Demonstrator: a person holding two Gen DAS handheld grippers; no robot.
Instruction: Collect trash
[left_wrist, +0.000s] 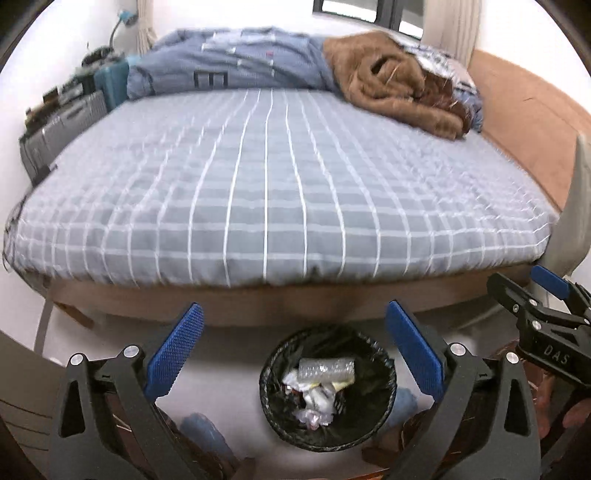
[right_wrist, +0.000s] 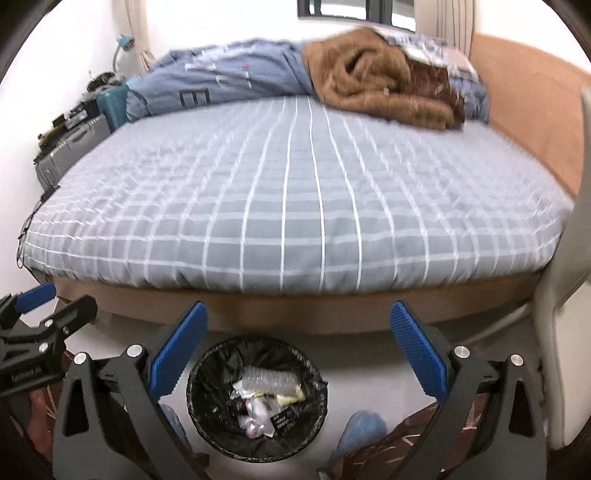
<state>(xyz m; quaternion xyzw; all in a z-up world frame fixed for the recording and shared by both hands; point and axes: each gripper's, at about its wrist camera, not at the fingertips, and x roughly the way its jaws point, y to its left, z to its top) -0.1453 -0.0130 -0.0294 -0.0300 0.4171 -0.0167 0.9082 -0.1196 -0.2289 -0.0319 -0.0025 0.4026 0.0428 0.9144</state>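
Both views are evenly lit by soft, diffuse room light. The wall (left_wrist: 74, 33) at 11 o'clock is nearly blown out. The bed (left_wrist: 280, 177) is smeared by motion blur, worst toward 3 o'clock. Fisheye bending curves its edges, and dark vignette fills the corners.

Motion blur is smearing the clutter (left_wrist: 62, 107) beside the bed (left_wrist: 280, 192) past telling, the window (right_wrist: 354, 9) is running off the top edge, and the small scraps in the bin (right_wrist: 256, 398) are staying too crumpled to identify.
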